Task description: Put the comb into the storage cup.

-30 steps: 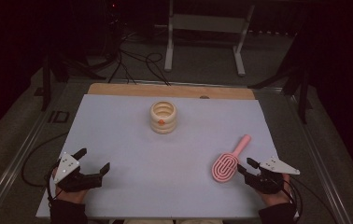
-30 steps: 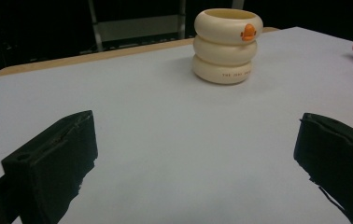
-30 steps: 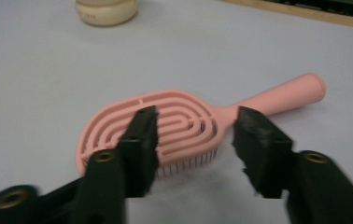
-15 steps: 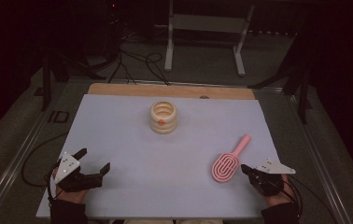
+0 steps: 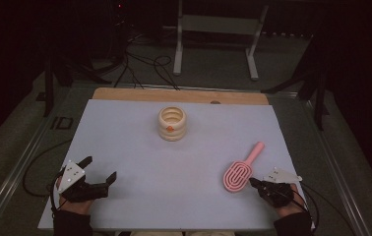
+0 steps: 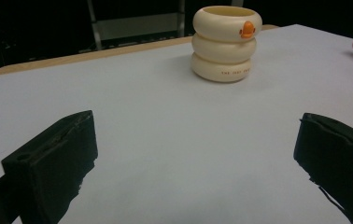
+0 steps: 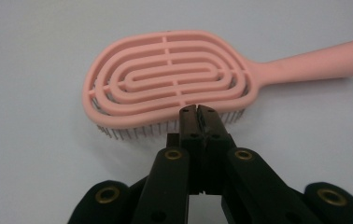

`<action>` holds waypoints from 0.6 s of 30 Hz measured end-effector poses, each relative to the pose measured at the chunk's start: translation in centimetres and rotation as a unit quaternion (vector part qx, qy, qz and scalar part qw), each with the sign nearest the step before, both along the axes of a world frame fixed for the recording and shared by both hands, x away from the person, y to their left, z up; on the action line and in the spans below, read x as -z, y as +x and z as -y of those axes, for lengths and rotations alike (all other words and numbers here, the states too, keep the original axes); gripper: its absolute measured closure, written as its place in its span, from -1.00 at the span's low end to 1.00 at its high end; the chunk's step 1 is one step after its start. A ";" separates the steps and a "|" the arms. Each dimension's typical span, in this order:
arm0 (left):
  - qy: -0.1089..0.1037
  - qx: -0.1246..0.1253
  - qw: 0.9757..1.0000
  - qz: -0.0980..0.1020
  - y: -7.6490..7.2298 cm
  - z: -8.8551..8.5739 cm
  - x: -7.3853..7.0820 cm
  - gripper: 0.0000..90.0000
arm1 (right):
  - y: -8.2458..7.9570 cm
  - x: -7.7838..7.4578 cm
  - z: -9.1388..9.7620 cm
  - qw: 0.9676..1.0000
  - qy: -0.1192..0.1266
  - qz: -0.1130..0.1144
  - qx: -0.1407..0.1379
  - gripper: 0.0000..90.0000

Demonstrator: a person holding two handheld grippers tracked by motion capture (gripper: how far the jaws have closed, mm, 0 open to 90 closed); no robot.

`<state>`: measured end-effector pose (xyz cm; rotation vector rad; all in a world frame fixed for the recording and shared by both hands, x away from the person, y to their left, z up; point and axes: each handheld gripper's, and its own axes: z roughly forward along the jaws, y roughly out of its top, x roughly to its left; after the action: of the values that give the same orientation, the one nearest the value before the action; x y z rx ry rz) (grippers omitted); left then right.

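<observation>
Worktop (image 5: 139,147): pale, flat sheet over a wooden board whose far edge shows; carries all items below.

Left gripper (image 5: 98,173): held at the near left corner of the worktop, fingers (image 6: 53,163) spread wide with bare worktop between them, gripping nothing.

Right gripper (image 5: 254,183): held at the near right corner, fingers (image 7: 198,122) pressed together with nothing between them; their tips sit just at the near rim of the brush head, and contact cannot be told.

Hairbrush (image 5: 240,169): pink, vented oval head with concentric ribs, bristles down on the worktop. Head lies directly ahead of the right fingers; handle runs on away from them, slanting toward the far right. Well apart from the left fingers.

Ringed cup (image 5: 172,123): cream, three stacked bulging rings, small orange mark on the top ring, upright. Stands far ahead of the left fingers, slightly toward their right side; well apart from both grippers.
</observation>
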<state>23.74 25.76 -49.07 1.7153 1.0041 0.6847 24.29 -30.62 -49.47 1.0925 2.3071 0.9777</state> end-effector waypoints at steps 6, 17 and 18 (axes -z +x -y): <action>0.002 0.001 1.000 -0.001 0.0 0.1 0.1 -0.99 | 0.1 0.1 -0.5 1.000 -0.001 -0.003 -0.008 1.00; 0.008 0.002 1.000 -0.004 0.1 0.3 0.2 -0.99 | 0.7 0.1 -2.5 0.999 -0.015 0.003 -0.028 1.00; 0.006 0.001 1.000 -0.003 0.1 0.2 0.2 -0.99 | 0.7 0.1 -2.7 0.999 -0.019 0.005 -0.029 1.00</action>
<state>23.86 25.53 -49.23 1.7296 1.0049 0.6855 25.04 -27.96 -49.53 1.0101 2.3507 0.9551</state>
